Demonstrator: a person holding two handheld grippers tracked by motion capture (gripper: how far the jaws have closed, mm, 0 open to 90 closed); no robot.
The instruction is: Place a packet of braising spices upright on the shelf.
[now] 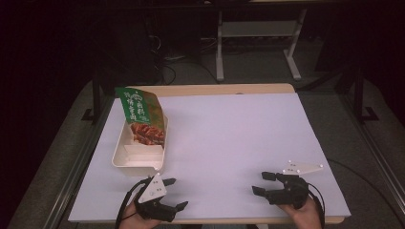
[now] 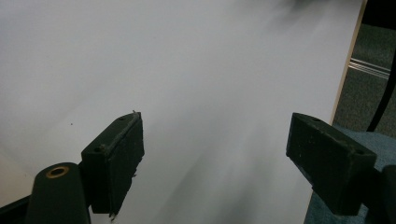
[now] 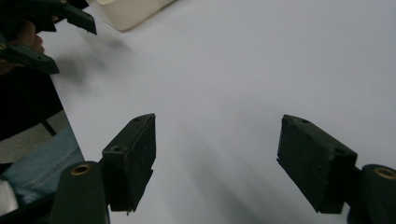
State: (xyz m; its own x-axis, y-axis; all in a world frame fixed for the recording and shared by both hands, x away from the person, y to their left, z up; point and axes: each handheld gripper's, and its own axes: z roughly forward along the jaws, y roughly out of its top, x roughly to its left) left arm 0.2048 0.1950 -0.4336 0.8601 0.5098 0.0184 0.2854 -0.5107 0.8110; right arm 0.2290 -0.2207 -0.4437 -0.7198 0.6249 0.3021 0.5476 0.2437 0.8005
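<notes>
A green food pouch with a picture of brown meat stands tilted in a cream plastic tray at the left of the white table cover. My left gripper rests open near the front edge, just below the tray, with nothing between its jaws. At the front right my right gripper is open too and holds nothing; in its own view its jaws frame bare white surface, with the tray's corner and the left gripper at the top left.
The white cover lies on a wooden table whose far edge shows beyond it. Dark floor, cables and a white desk frame lie behind the table. The table's front edge runs close to the left gripper.
</notes>
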